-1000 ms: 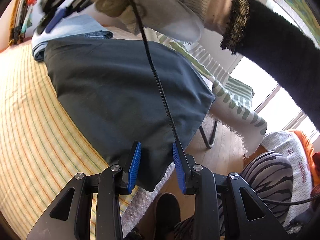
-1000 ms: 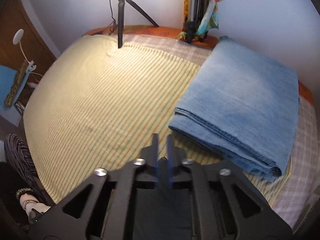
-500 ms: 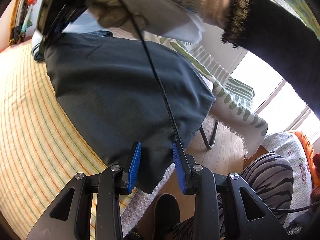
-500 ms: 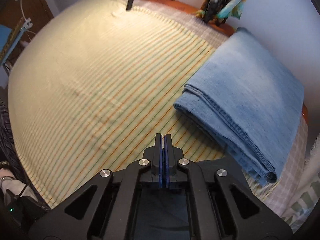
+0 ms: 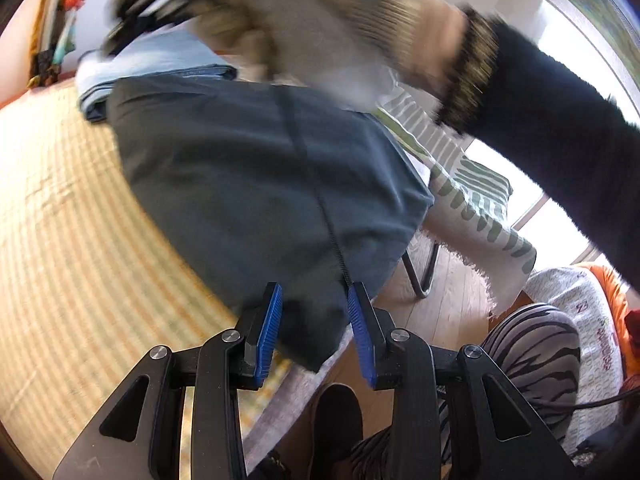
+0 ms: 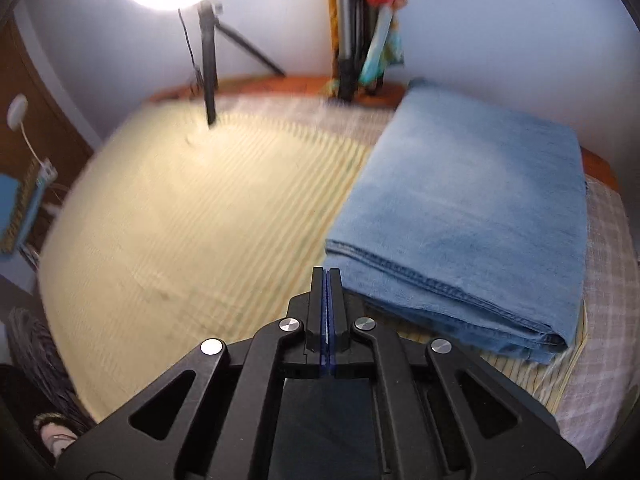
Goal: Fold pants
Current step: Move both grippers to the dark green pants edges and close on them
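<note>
My left gripper (image 5: 314, 320) is spread over the near corner of the dark pants (image 5: 256, 184), not pinching. A cable (image 5: 316, 196) crosses them. My right gripper (image 6: 327, 280) is pressed together, empty, above the striped sheet (image 6: 192, 216); folded jeans (image 6: 472, 216) lie beyond, then a tripod (image 6: 209, 68).

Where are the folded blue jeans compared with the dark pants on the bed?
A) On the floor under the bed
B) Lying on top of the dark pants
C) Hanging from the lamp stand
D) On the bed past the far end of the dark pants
D: the left wrist view shows the folded blue jeans on the bed beyond the far edge of the dark pants.
</note>
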Demonstrator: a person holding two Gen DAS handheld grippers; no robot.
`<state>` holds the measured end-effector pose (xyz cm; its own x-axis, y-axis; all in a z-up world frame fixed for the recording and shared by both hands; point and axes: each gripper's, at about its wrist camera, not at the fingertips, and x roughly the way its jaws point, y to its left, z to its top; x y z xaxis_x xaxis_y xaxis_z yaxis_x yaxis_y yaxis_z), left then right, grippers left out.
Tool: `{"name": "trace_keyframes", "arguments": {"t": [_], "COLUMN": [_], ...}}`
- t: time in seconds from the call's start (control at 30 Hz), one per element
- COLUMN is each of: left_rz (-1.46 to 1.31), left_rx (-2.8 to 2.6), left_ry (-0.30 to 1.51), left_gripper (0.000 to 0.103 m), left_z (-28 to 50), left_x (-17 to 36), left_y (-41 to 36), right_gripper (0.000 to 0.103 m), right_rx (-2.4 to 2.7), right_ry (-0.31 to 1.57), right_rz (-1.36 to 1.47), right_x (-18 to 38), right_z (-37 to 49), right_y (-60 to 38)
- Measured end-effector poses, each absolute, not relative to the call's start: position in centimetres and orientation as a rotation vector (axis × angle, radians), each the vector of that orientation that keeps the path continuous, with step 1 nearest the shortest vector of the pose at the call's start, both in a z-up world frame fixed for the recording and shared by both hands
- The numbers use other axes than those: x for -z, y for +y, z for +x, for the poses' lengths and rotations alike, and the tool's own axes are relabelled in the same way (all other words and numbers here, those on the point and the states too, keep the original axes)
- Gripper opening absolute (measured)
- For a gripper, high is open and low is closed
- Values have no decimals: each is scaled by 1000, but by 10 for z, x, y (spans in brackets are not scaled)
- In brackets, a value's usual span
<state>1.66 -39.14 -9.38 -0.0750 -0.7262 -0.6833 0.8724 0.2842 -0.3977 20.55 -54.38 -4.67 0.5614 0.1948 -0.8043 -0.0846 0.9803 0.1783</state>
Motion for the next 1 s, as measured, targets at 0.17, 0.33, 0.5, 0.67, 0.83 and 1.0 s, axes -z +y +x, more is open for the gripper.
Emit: {"name": "trace_keyframes", "arguments": {"t": [0.17, 0.33, 0.5, 0.67, 0.83, 1.0], "left_rz": [158, 165, 178, 282, 261, 105], "left_rx": [1271, 1238, 1218, 1070, 992, 1019], "left_ry": [945, 873, 868, 904, 974, 1029], "left_gripper": [35, 42, 45, 45, 45, 52], "left_z": [45, 75, 102, 121, 143, 158], "left_x": [71, 46, 48, 87, 108, 95], "left_y": [-368, -373, -414, -459, -459, -434], "right_gripper": [7, 29, 29, 29, 29, 71], "right_rx": [-125, -59, 35, 45, 10, -24], "right_ry": [841, 822, 883, 901, 934, 842], "right_rz": [222, 294, 300, 396, 367, 478], "right_x": [9, 15, 56, 83, 90, 70], "right_z": [130, 36, -5, -17, -14, -32], "right_y": [-586, -618, -630, -658, -659, -691]}}
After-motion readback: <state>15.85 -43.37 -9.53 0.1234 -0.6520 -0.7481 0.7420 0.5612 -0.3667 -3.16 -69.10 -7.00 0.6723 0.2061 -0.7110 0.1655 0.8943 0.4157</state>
